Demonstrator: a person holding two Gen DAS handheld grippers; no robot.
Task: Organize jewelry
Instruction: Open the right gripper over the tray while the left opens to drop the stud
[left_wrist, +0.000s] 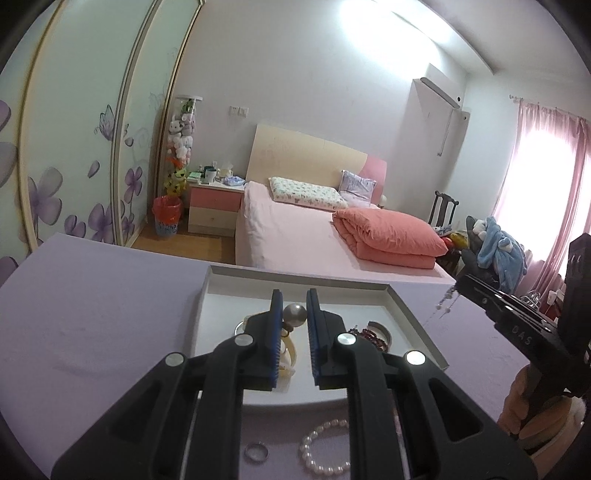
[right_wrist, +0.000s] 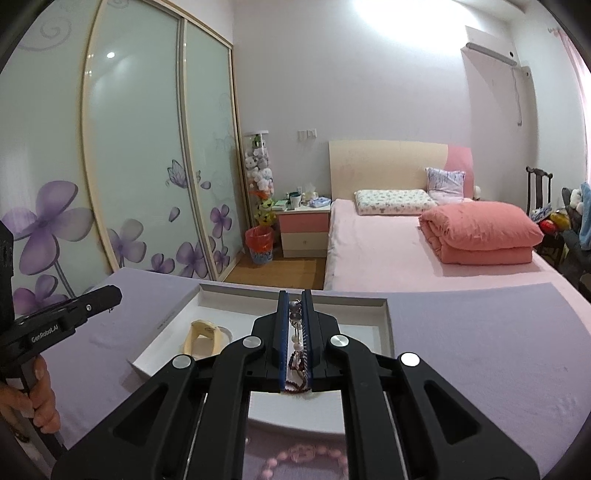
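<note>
Over white tray (right_wrist: 384, 317) on counter (right_wrist: 498, 350): right claw (right_wrist: 294, 306) pinching dangling bead earring (right_wrist: 295, 332), long axis hanging down toward tray floor. Left claw (left_wrist: 294, 306) pressed nearly together, holding nothing visible, nearer pearl bracelet (left_wrist: 325, 448) and ring (left_wrist: 256, 451) on counter below.

A lilac-covered table (left_wrist: 92, 314) carries the things — a shallow white tray (left_wrist: 413, 314) lies toward its far edge. Nearer the front edge lie a white pearl bracelet (left_wrist: 321, 448), a small metal ring (left_wrist: 256, 452) beside it, and a pink bead bracelet (right_wrist: 303, 459).
</note>
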